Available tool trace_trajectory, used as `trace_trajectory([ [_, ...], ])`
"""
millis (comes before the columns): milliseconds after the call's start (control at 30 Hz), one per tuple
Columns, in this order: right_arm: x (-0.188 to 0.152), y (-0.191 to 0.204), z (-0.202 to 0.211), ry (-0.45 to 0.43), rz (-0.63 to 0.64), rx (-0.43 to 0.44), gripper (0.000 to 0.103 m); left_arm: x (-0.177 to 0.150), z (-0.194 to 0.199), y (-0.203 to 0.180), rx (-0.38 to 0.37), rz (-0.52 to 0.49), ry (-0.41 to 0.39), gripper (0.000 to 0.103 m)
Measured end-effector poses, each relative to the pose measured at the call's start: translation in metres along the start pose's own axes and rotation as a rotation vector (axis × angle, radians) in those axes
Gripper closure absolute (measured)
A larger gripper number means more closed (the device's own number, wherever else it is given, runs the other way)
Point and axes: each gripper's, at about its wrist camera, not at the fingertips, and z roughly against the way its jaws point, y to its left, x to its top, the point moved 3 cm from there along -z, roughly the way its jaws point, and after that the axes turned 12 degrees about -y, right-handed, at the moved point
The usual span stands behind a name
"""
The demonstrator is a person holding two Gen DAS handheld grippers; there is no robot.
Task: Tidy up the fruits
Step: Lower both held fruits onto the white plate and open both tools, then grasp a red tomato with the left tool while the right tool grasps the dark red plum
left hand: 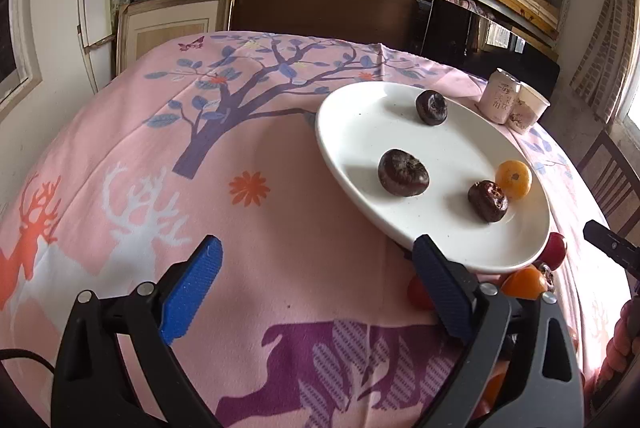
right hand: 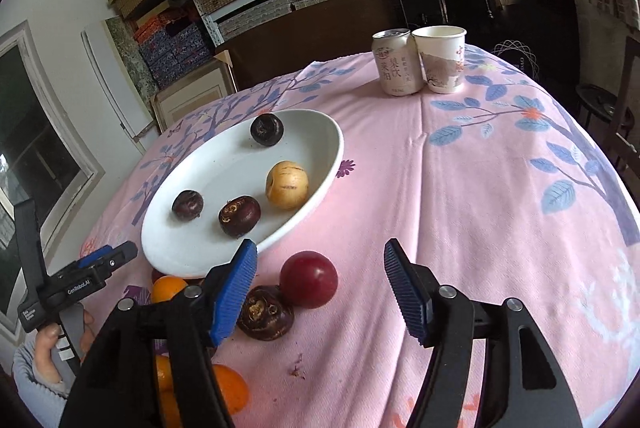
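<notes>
The right gripper [right hand: 320,284] is spread wide with nothing between its blue pads, positioned above the pink tablecloth [right hand: 480,208] just short of the loose fruit. The left gripper [left hand: 316,280] is likewise spread and empty, its right finger overlapping the near rim of the white plate [left hand: 352,132] in the left wrist view; contact cannot be confirmed.

On the plate: three dark brown fruits, one at the far side [right hand: 267,130], one at the left [right hand: 187,205], one near the front [right hand: 239,216], plus a yellow fruit [right hand: 287,184] touching or just beside the front one.

Off the plate, on the cloth near its front edge: a red plum [right hand: 309,279] touching a fourth dark fruit [right hand: 266,313], an orange fruit [right hand: 168,288] partly under the plate rim, and further orange fruit [right hand: 228,388] partly hidden behind the right gripper's left finger.

A drink can [right hand: 396,62] and paper cup [right hand: 440,58] stand touching at the table's far side, well apart from the plate.
</notes>
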Motion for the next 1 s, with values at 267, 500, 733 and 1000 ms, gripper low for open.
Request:
trace_trajectory([
  [267,-0.014,-0.017,0.015,0.015,-0.041,-0.03,0.035,-0.016,0.018,-0.003,-0.003,-0.006,-0.004,0.005],
  [500,-0.018,-0.012,0.013,0.031,-0.017,-0.025,0.035,-0.021,0.015,-0.024,-0.021,-0.104,0.0,0.005],
  [733,-0.02,-0.009,0.01,0.04,0.005,-0.032,0.035,-0.022,0.001,-0.042,-0.034,-0.179,0.028,0.005],
  [1000,-0.022,-0.007,0.006,0.052,0.019,-0.039,0.035,-0.018,-0.02,-0.042,-0.06,-0.161,0.08,0.004],
])
